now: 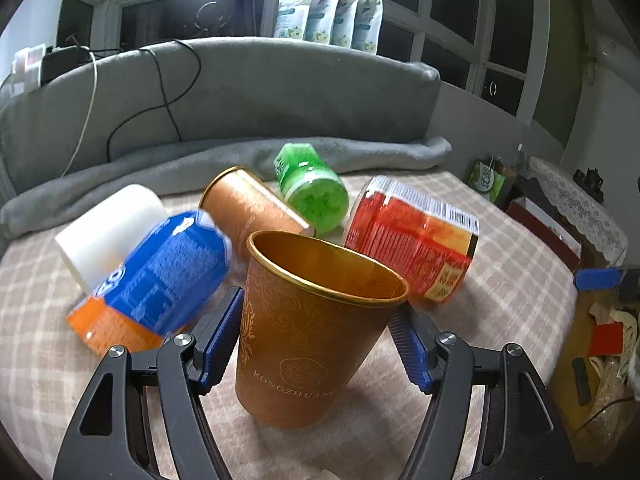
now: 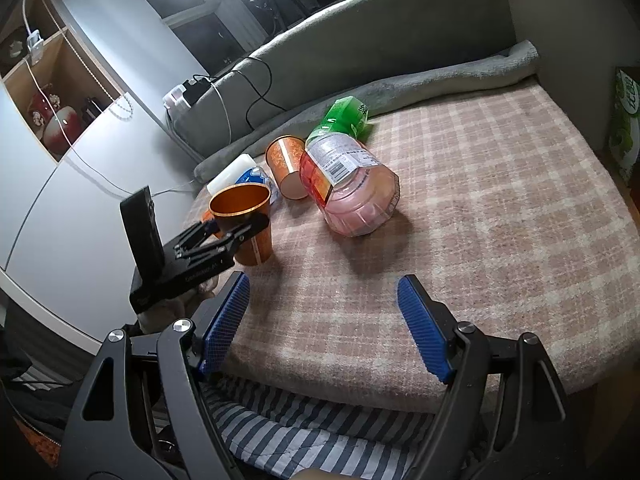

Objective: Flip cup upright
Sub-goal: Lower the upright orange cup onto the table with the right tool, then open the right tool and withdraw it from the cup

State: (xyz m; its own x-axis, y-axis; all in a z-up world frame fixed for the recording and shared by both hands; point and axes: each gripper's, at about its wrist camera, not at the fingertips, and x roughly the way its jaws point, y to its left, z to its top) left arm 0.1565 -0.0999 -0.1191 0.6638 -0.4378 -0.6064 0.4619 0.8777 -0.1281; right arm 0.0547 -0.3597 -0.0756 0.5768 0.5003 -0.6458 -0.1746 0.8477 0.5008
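Observation:
An orange paper cup [image 1: 304, 328] with a gold inside stands upright on the plaid blanket, mouth up. My left gripper [image 1: 316, 332] has its blue pads on both sides of the cup, at its wall, the right pad partly hidden behind the rim. The same cup [image 2: 244, 220] and the left gripper [image 2: 224, 236] show at the left of the right wrist view. A second orange cup [image 1: 244, 204] lies on its side behind it, also seen in the right wrist view [image 2: 286, 164]. My right gripper [image 2: 320, 324] is open and empty at the blanket's near edge.
A blue and orange bottle [image 1: 156, 276], a white roll [image 1: 108, 228], a green bottle [image 1: 312, 184] and a red-labelled jar [image 1: 416, 240] lie around the cups. A grey sofa back [image 1: 240, 92] with cables stands behind. The plaid blanket [image 2: 500, 220] stretches to the right.

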